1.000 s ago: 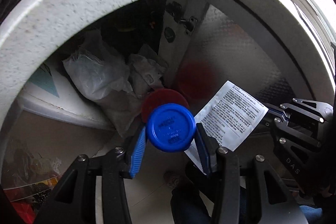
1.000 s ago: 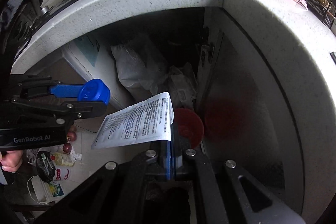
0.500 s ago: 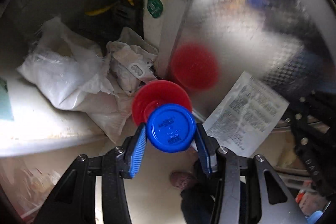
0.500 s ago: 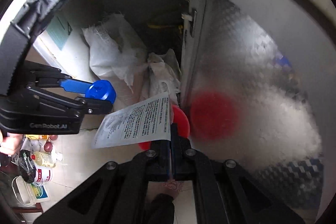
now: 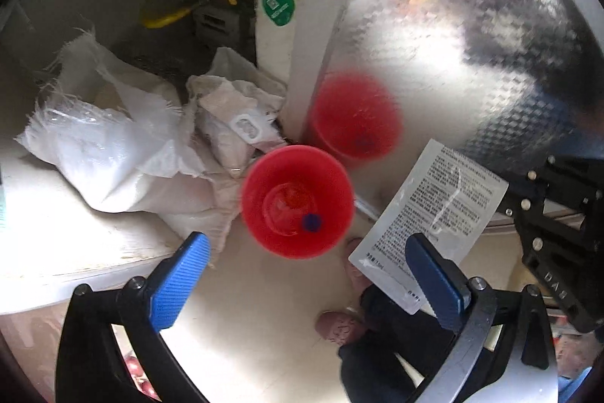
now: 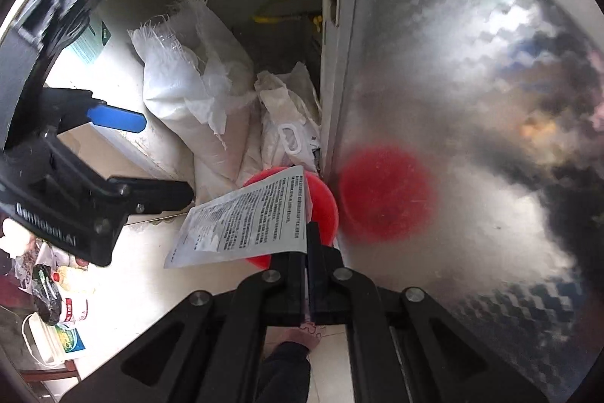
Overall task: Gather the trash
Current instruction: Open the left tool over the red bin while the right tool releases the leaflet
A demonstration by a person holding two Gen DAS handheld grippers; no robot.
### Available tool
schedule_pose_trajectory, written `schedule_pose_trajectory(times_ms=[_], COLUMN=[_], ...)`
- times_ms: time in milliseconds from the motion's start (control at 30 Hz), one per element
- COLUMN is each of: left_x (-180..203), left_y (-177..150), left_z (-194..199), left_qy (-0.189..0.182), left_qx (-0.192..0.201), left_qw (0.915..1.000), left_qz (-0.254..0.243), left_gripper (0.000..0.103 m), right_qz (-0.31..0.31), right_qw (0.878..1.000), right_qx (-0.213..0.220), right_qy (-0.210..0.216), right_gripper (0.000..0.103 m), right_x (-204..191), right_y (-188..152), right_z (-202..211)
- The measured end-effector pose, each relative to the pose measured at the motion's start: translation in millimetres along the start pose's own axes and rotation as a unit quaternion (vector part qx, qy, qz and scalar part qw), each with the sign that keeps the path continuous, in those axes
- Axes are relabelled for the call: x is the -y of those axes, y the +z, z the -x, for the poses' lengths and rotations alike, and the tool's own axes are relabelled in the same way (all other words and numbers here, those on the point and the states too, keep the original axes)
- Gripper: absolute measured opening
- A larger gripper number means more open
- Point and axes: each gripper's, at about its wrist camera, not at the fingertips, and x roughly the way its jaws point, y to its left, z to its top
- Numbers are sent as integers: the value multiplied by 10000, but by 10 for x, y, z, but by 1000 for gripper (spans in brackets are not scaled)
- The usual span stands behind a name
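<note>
Two hand-held grippers point steeply down over the red bin (image 5: 298, 201) on the floor beside the open cabinet door (image 5: 453, 36). Your left hand-held gripper (image 5: 307, 280) is opening, its blue fingers (image 5: 177, 280) spread wide with nothing between them; a small blue cap (image 5: 311, 222) lies inside the bin. Your right hand-held gripper (image 6: 306, 248) is clamped on a printed sachet (image 6: 245, 223), held just above the bin's rim.

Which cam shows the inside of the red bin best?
Left wrist: it looks straight down into the red bin, with a blue cap on the bottom. Right wrist shows only its rim, mostly behind the printed packet.
</note>
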Motion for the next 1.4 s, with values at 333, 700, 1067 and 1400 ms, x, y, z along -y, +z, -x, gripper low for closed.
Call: schedule_pose_trajectory(times_ms=[333,700,1067,1400], left_x=[-290,-477,-456,-280], left_y=[-222,-411,-566,-728], left_z=[-82,-171,-141,745], left_qy=[281,265,383,462], left_qx=[-130,-243,-299,120], left_qw=[9988,9958,9939,9916], left_qz=[388,841,990,1201], left_gripper=[103,103,103,103], right_qz=[312,538,678,760], right_qw=[9990,9969,9964,9965], right_qx=[-154,-327,-368,-118], right_qy=[293,476,357,320], right_gripper=[1,6,85,92], right_x=[-137,-188,-257,-472], right_y=[109,193,85,176], right_z=[-322,-715,-600,287])
